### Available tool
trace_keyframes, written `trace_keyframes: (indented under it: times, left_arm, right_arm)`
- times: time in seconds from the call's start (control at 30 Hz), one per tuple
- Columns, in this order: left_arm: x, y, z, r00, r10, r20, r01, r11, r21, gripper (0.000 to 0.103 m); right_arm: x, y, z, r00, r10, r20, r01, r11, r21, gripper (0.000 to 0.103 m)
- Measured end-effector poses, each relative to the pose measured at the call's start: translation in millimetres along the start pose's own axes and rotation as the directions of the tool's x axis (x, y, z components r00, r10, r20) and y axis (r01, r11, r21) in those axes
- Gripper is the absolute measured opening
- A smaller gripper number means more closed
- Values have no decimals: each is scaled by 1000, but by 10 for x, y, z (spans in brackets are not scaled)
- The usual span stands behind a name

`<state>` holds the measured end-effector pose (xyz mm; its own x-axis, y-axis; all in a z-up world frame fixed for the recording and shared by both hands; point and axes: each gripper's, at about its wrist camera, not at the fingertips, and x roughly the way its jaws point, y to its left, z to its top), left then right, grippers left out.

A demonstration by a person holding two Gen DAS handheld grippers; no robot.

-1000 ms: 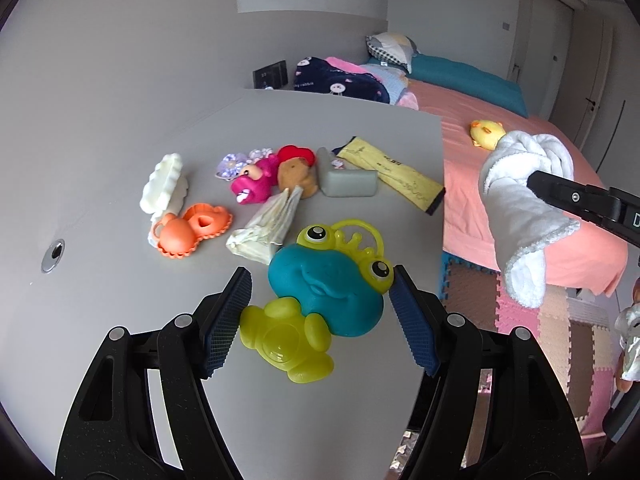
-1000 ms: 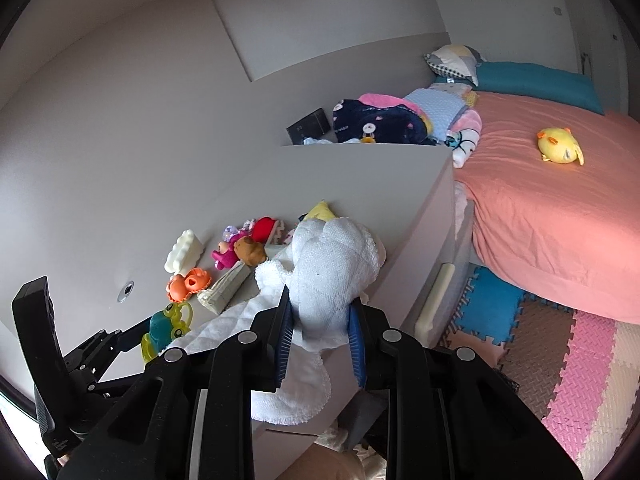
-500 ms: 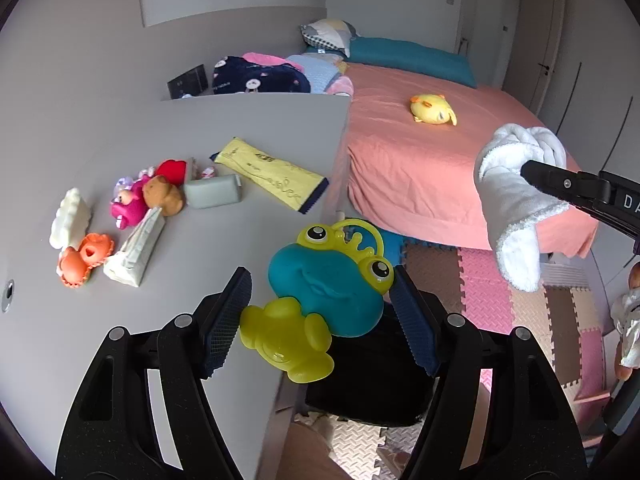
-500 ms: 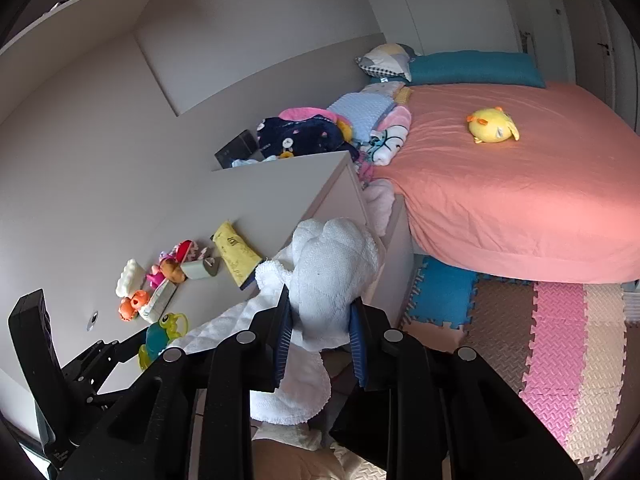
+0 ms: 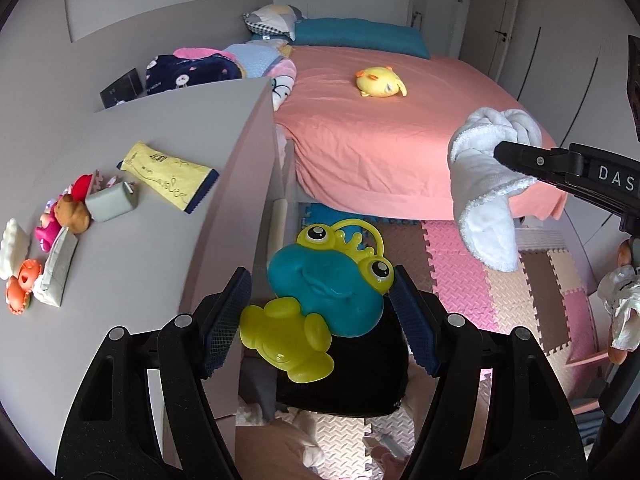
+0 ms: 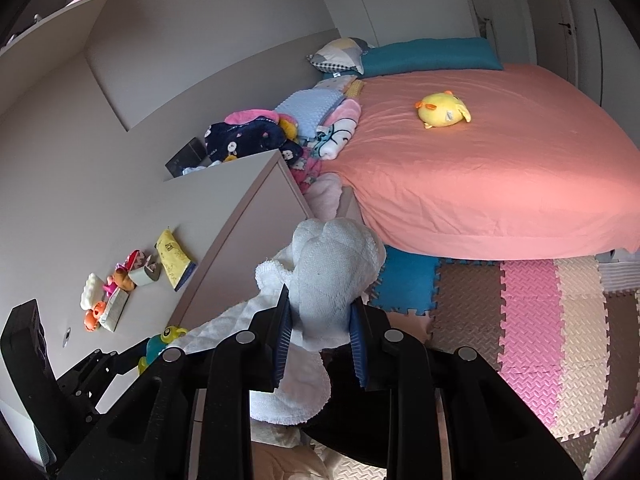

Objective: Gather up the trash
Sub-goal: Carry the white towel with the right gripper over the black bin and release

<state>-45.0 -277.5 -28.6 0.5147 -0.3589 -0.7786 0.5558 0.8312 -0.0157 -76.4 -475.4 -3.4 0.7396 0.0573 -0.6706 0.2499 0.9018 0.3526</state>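
Bedroom floor mats spread below a grey table (image 5: 132, 280) beside a salmon-sheeted bed (image 6: 500, 168). Off the table's edge, the left claw (image 5: 320, 316) clamps a teal-and-yellow plastic frog toy (image 5: 320, 292) above a dark bin (image 5: 360, 376). The right claw (image 6: 320, 344) pinches a bunched white towel (image 6: 336, 268), its loose end drooping. To drop cleanly, I'd centre each load over the bin's mouth before easing the jaws apart, the hard, glossy frog first, then the limp towel, which may snag. Small toys and a yellow packet (image 5: 168, 176) lie on the table.
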Motion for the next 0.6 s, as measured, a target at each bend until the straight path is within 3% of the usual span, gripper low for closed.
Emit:
trace_keyframes:
  times: [0.33,0.6]
  left_arm:
    - [219,-212,42,998,-52,-42,54,997,49,69]
    - [385,-166,27,995,-60,-80,64,997,45,69]
  right_arm:
    - [77,-262,-48,998,-59,-31,60,998,26,28]
    - [263,-237,-45,995,-69,-69,70,997,17,28]
